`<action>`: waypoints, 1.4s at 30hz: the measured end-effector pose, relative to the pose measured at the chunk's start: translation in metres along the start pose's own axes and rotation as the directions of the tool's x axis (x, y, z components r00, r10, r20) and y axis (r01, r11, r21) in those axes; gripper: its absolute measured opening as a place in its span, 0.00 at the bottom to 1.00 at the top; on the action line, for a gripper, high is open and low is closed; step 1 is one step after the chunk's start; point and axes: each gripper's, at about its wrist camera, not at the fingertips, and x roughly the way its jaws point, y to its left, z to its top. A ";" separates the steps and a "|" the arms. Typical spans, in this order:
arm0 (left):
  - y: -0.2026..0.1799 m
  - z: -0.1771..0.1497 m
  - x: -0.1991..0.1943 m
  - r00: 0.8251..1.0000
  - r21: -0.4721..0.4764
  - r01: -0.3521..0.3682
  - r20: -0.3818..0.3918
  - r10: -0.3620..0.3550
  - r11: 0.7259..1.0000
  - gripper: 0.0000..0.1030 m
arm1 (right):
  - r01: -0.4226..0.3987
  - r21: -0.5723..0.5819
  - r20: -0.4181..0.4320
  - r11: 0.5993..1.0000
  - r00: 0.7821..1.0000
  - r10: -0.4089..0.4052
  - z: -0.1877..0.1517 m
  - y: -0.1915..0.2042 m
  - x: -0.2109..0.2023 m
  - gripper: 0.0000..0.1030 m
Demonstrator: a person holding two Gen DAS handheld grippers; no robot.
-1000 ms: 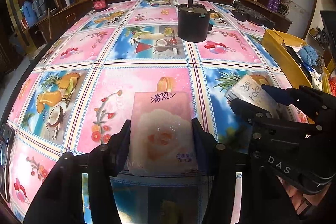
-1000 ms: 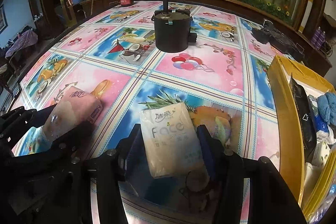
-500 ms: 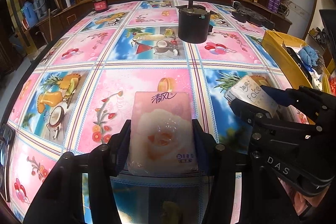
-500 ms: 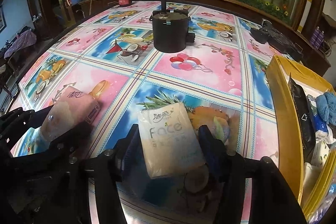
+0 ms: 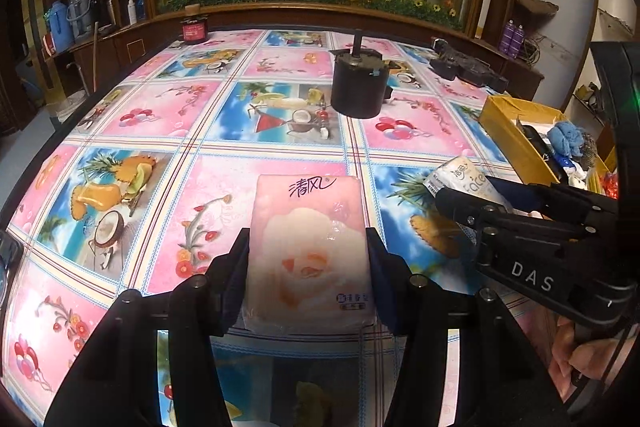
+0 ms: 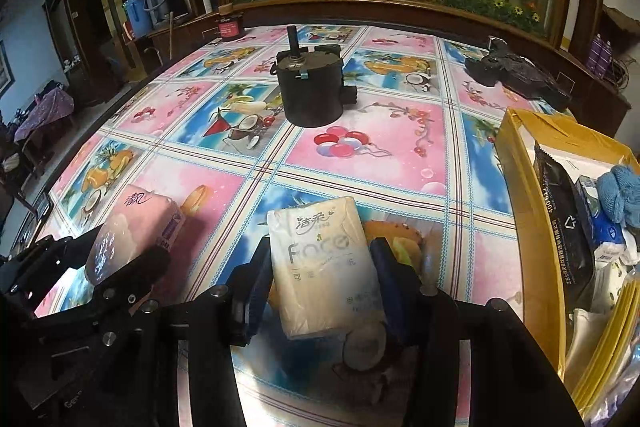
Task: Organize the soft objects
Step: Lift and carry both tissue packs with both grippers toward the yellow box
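Observation:
A pink tissue pack (image 5: 308, 211) with a rose print lies lengthwise between the fingers of my left gripper (image 5: 307, 247), which is shut on its two long sides just above the tablecloth. A cream tissue pack (image 6: 324, 267) printed "Face" sits between the fingers of my right gripper (image 6: 321, 247), which is shut on it, with the pack slightly tilted. The two grippers are side by side. In the left wrist view the right gripper (image 5: 466, 189) holds the cream pack (image 5: 456, 175) at the right. In the right wrist view the pink pack (image 6: 140, 215) shows at the left.
A yellow box (image 6: 520, 211) at the table's right edge holds a black packet (image 6: 560, 211), a blue cloth (image 6: 620, 191) and white packs. A black cylindrical motor (image 5: 356, 87) stands mid-table. A red jar (image 5: 194, 27) and a black device (image 5: 464, 67) sit at the far edge.
The right gripper's fingers have drawn in a little against the cream pack. Both grippers and their packs have otherwise stayed almost where they were.

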 end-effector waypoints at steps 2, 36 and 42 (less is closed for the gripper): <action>0.000 0.000 0.001 1.000 -0.003 0.007 -0.003 -0.007 1.000 0.50 | -0.001 0.007 0.003 1.000 1.000 0.001 0.000 -0.002 -0.002 0.46; -0.056 -0.002 -0.010 0.998 0.084 0.059 0.024 -0.061 0.995 0.50 | -0.057 0.140 0.111 0.988 0.993 0.041 0.008 -0.040 -0.053 0.46; -0.081 0.000 -0.020 0.996 0.133 0.080 0.036 -0.086 0.988 0.50 | -0.066 0.198 0.153 0.978 0.988 0.036 0.007 -0.060 -0.071 0.46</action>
